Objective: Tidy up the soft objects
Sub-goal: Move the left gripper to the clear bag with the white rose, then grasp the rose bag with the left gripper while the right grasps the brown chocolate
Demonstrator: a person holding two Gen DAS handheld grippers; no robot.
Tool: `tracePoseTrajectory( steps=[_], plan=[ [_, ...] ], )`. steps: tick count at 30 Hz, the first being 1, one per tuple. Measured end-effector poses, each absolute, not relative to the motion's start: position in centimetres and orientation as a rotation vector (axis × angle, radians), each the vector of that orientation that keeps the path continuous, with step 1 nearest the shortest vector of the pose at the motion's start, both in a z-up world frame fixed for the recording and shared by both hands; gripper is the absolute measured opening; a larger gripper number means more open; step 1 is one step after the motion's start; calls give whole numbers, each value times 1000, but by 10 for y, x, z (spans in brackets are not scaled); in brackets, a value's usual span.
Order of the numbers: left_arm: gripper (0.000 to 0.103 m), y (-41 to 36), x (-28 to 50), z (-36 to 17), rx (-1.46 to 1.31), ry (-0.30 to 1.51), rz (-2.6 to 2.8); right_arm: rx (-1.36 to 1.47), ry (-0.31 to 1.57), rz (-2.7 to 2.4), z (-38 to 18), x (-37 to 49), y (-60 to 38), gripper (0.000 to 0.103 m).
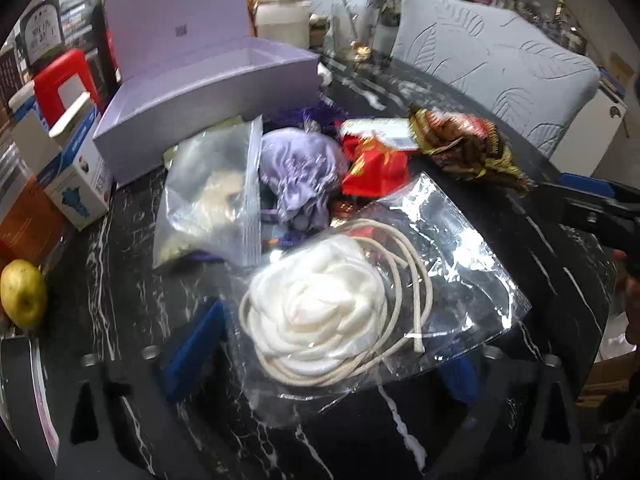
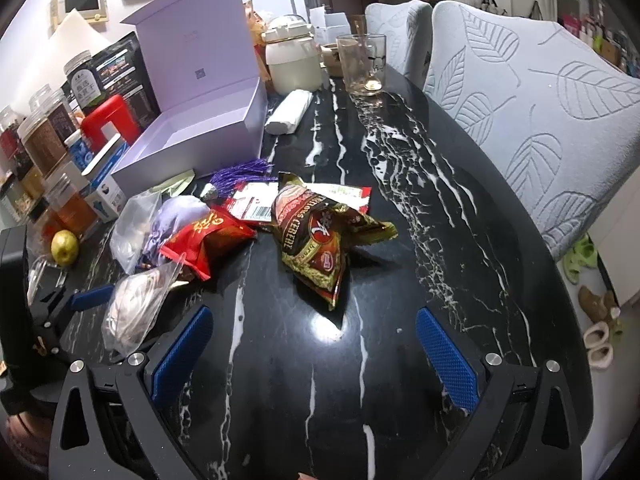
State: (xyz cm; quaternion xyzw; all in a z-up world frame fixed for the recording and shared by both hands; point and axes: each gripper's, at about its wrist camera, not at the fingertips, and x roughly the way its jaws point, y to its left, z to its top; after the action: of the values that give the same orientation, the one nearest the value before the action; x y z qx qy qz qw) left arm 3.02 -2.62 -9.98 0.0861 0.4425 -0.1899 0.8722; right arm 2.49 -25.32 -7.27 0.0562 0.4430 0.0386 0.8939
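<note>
Handling: reaching into a pile of soft goods, the left gripper (image 1: 320,364) sits over a clear bag (image 1: 420,248) holding a white fabric flower (image 1: 324,312) and a coil of cord (image 1: 404,248).
Bag location: lower centre of the left wrist view, lying flat on the black marble table (image 1: 120,272), touching the zip bag (image 1: 208,196) above it and the purple cloth (image 1: 300,176) beyond.
How it will handle: likely very light and limp; the film looks slick and crinkly, so it may slide or fold instead of lifting cleanly. Nothing in it seems fragile.
Where to hold: probably through the film across the flower's bulk, since a loose edge could slip out of the pads.
Left gripper state: jaws partly spread, 1 blue pad (image 1: 192,356) at each side of the bag; whether they press on it I cannot tell.
Left pose: tilted steeply down at the table, flower between the fingers.
Right gripper: (image 2: 316,360) released, jaws wide over bare table at lower centre of its view, also angled down, nothing between the pads.
Nearby: snack packet (image 2: 320,240) just ahead of the right gripper; red packet (image 2: 204,240) beside it.
Destination: likely the open purple box (image 2: 192,136), upper left in both views.
</note>
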Motion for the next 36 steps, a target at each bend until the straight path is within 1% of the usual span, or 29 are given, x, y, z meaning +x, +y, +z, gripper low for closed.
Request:
tracePoseTrajectory(
  steps=[3,5,8,19,23,29,30,31,32,33,34,36],
  plan=[
    [67,-28,25,-97,177,903,-409,124,925,79,-74,27,-253,103],
    [58,-26,25,-97,162,885,-401,126,932,79,-75,29,-253,103],
    [54,-24,22,-96,135,878,-402,125,932,79,-76,29,-252,103],
    [52,4,2,-80,13,864,-376,119,931,107,-77,28,-242,103],
    [52,23,-6,-74,-20,862,-317,80,936,143,-81,29,-223,103],
    [52,52,-11,-79,-76,874,-242,58,936,242,-86,27,-192,103],
    [52,56,-12,-80,-86,876,-235,54,937,259,-87,27,-186,101],
    [52,60,-13,-81,-95,877,-229,52,941,275,-88,27,-181,95],
    [52,64,-14,-82,-103,877,-220,50,948,293,-90,29,-176,93],
    [52,68,-15,-82,-110,875,-211,43,959,310,-93,31,-168,87],
    [52,71,-16,-83,-113,873,-206,32,971,322,-96,32,-161,77],
    [52,78,-17,-84,-119,869,-192,8,988,329,-102,37,-150,69]
  ],
)
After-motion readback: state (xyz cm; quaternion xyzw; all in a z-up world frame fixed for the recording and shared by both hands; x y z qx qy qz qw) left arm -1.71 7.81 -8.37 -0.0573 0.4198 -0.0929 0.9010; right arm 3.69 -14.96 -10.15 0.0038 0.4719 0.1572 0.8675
